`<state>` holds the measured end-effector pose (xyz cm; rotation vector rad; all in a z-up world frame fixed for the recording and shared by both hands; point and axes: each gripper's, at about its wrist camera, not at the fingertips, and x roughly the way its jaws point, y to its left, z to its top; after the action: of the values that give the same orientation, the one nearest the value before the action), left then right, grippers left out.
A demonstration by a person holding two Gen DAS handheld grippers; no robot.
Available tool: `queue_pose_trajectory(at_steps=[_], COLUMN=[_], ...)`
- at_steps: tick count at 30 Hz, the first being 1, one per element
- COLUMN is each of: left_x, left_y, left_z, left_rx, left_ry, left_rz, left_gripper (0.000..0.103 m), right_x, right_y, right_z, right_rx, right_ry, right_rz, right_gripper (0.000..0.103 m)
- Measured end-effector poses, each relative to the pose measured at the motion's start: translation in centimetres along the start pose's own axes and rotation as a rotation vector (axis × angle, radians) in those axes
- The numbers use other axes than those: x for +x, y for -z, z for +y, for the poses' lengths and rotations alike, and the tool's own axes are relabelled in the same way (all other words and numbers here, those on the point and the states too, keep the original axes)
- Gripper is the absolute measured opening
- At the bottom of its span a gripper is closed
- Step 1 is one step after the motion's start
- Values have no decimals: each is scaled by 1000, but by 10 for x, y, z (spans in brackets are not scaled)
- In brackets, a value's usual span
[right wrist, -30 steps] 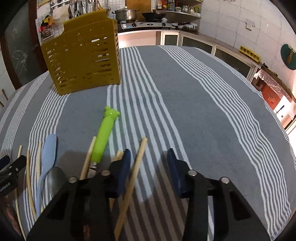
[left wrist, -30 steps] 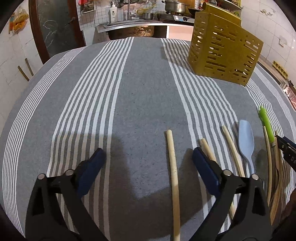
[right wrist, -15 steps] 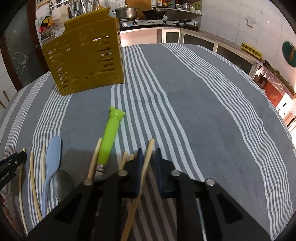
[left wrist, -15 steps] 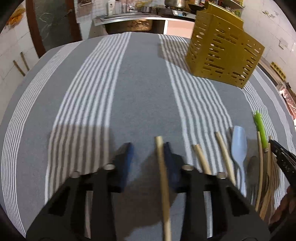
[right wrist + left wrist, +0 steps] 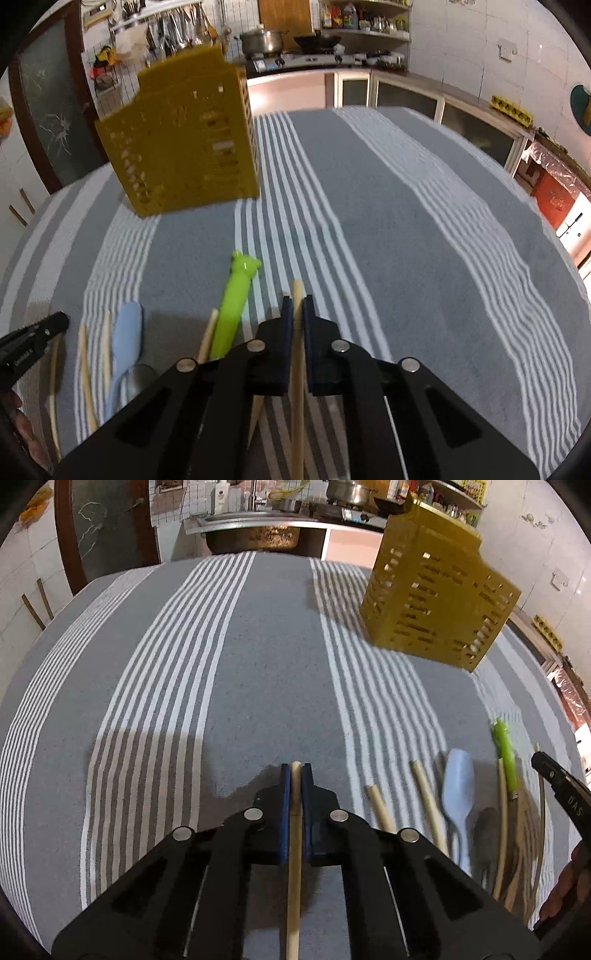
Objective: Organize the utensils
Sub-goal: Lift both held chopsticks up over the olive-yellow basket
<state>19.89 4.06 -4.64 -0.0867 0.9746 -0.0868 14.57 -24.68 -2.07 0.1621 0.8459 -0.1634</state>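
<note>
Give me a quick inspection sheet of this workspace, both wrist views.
Surface: grey tablecloth with white stripes, covering the table.
Job's things: yellow slotted holder upright at the far side; loose wooden chopsticks, pale blue spoon, green-handled utensil, grey metal spoon lying together on the cloth.
Clutter: nothing seen.
Grippers: left gripper shut on a chopstick; right gripper shut on another chopstick.
Cables: nothing seen.
Surroundings: kitchen counter with stove and pot, tiled walls.
</note>
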Motion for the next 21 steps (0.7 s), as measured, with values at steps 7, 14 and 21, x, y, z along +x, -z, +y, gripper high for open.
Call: queue_pose_trajectory(at_steps=[7, 14, 21], left_x=[-45, -85, -98], left_y=[-18, -36, -54], left_z=[-14, -38, -52], left_rx=[5, 25, 31], left_ry=[43, 57, 42], left_rz=[-161, -342, -430], left_gripper=[5, 5, 5], right_x=[-31, -64, -81], right_y=[-24, -43, -54], right_z=[-2, -4, -4], right_rx=[-27, -52, -71], right_ry=[-28, -76, -107], right_rz=[-138, -291, -388], right_gripper=[6, 6, 6])
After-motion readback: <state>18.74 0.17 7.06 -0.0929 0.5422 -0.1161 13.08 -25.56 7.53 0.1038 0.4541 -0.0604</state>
